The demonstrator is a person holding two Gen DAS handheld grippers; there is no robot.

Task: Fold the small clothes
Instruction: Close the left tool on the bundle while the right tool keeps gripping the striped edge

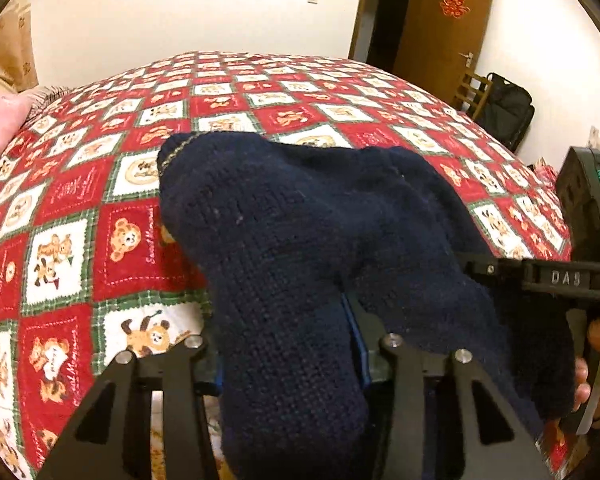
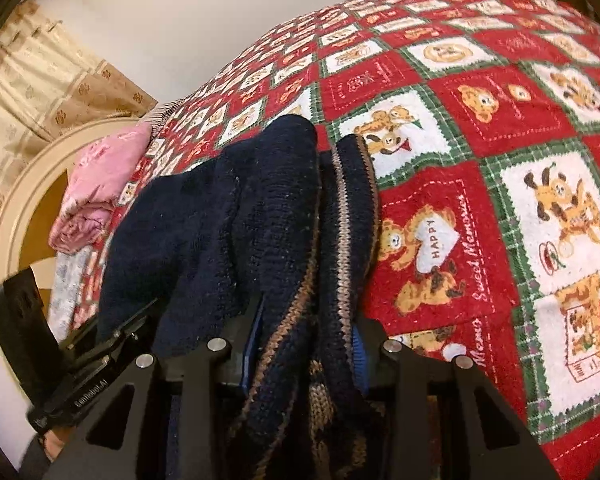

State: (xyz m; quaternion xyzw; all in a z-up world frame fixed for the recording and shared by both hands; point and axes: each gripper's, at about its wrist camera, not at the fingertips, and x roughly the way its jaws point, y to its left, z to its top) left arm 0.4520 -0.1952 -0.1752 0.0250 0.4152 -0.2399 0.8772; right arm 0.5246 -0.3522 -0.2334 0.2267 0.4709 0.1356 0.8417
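Navy knit garment point(image 1: 300, 240) is lifted off the bed point(image 1: 100, 240), bunched between both grippers. Left gripper point(image 1: 288, 344): fingers pinching a thick fold, long axis running fwd/away from them. Right gripper point(image 2: 300, 344): fingers clamped on the striped hem point(image 2: 346, 216), close beside the left one. Both tilt down fwd; hands abt equally near.

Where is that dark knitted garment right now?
The navy knit garment is bunched between both grippers' jaws, over the teddy-bear bedspread, with a pink pillow beyond.
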